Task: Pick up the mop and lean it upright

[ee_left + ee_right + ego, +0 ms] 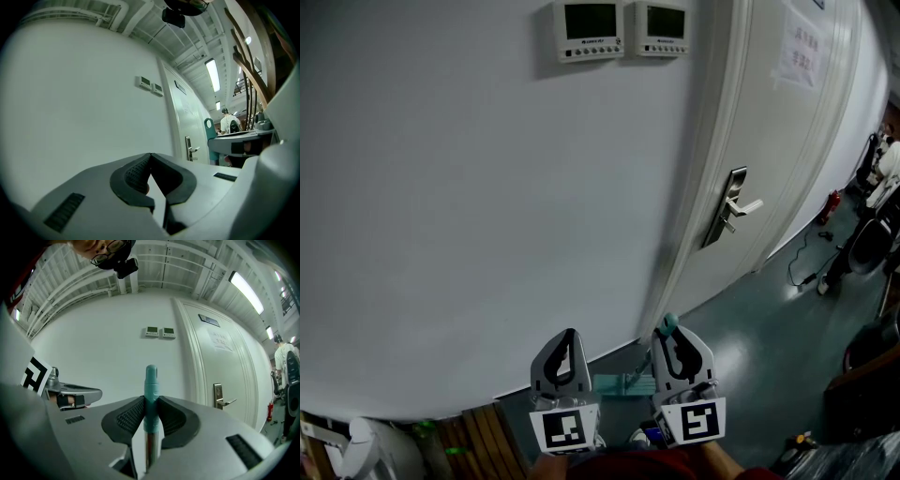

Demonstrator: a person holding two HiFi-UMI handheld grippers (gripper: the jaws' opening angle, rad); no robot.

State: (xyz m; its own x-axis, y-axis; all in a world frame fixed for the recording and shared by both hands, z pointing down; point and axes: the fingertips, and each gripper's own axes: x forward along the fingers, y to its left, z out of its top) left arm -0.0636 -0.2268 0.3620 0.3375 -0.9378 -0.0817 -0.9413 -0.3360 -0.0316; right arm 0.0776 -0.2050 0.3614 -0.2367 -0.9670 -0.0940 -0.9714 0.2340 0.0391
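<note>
Right gripper clamping teal sleeve at top of mop handle, holding it upright close to wall by door. Left gripper idling alongside, jaws together, empty. Handle likely behaving stiff and light. Bare metal probably slippery, so sleeve giving best hold.

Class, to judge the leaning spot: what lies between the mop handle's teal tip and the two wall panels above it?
Only bare white wall above the mop handle; right gripper view shows it.

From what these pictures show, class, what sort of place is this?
Probably an office-building corridor: a white door with a lever handle, two control panels on the plain wall, strip lights overhead.
</note>
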